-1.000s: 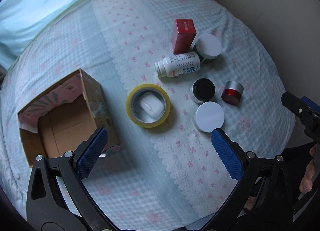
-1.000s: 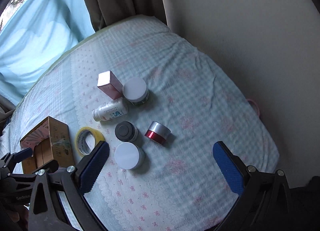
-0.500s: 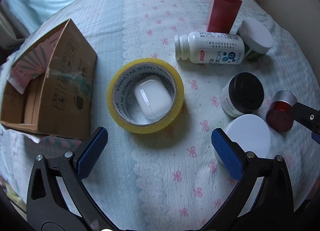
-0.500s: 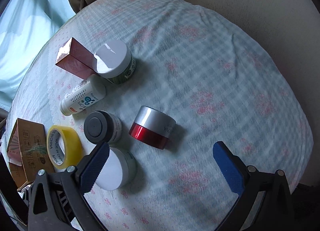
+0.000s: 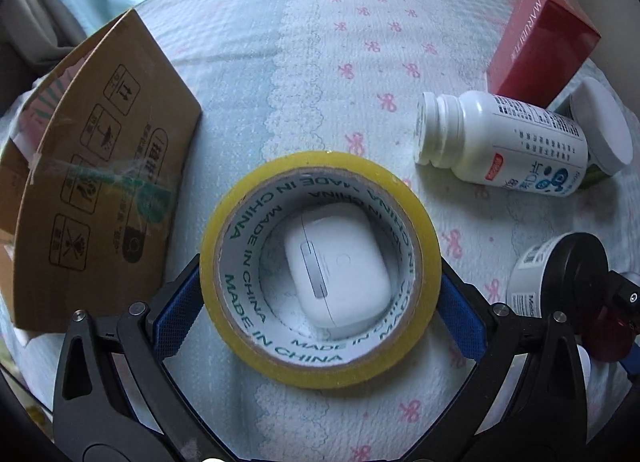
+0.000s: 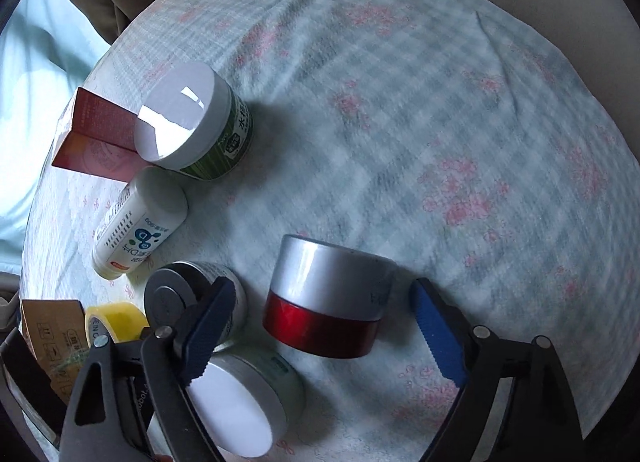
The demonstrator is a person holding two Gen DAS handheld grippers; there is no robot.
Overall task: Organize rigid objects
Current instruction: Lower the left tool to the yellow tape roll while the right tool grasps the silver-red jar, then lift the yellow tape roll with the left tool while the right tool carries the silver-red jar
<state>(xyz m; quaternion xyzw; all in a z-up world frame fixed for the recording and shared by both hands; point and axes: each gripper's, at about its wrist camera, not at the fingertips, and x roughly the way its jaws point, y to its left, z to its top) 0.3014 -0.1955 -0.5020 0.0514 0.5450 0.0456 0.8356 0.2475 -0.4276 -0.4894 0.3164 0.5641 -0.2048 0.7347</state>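
A yellow tape roll lies flat on the patterned cloth with a white earbud case inside its ring. My left gripper points down over it and is open, a blue pad close beside each side of the roll. A jar with a silver lid and red base stands between the fingers of my right gripper. Its jaws are closing, with a gap still showing on both sides of the jar.
A cardboard box stands left of the tape. A white bottle lies on its side by a red carton and a green jar with a white lid. A black-lidded jar and a low white-lidded jar crowd my right gripper's left finger.
Both grippers have come down toward the cloth. The left now straddles the tape roll. The right fingers have narrowed around the red and silver jar.
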